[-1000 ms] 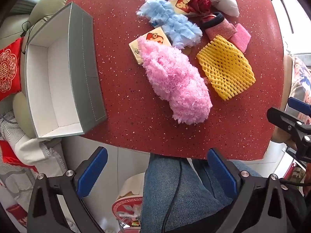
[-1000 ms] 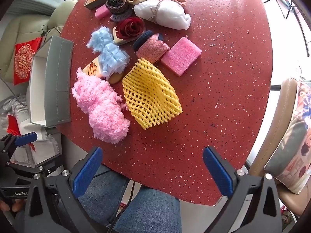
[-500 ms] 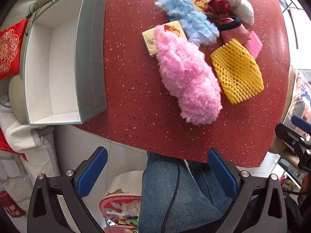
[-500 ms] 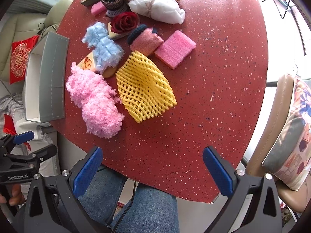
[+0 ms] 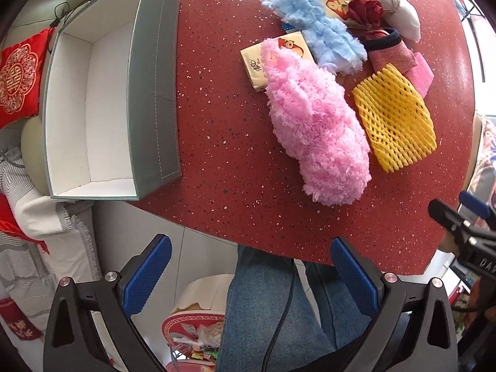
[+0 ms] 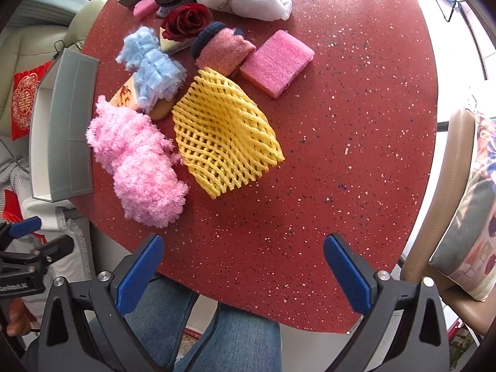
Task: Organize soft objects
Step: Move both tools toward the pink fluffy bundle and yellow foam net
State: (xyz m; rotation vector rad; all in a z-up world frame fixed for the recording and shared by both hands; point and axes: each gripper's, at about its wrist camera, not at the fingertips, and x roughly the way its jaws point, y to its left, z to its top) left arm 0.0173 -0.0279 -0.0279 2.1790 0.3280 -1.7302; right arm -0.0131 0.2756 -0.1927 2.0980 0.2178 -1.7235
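**Two empty grippers, a pile of soft things, and a box waiting**

The left gripper (image 5: 248,274) is spread wide and holds nothing. The right gripper (image 6: 243,274) is spread wide and empty too. Both hang over the near edge of the red table (image 6: 356,124).

The soft things lie in a bunch on the table. The fluffy pink piece (image 5: 316,133) is closest, with a fluffy blue piece (image 5: 322,43) behind it. A yellow foam net (image 6: 223,133) lies just beside the pink one. A pink sponge (image 6: 277,62) and a red rose (image 6: 187,21) sit farther back. The grey box (image 5: 93,108) stands at the left edge of the table, and it looks empty.

I think the pink piece is the best one to grab first. Go down over its middle and squeeze deep, because the fluff is loose. Lift it high enough to clear the box wall before letting go
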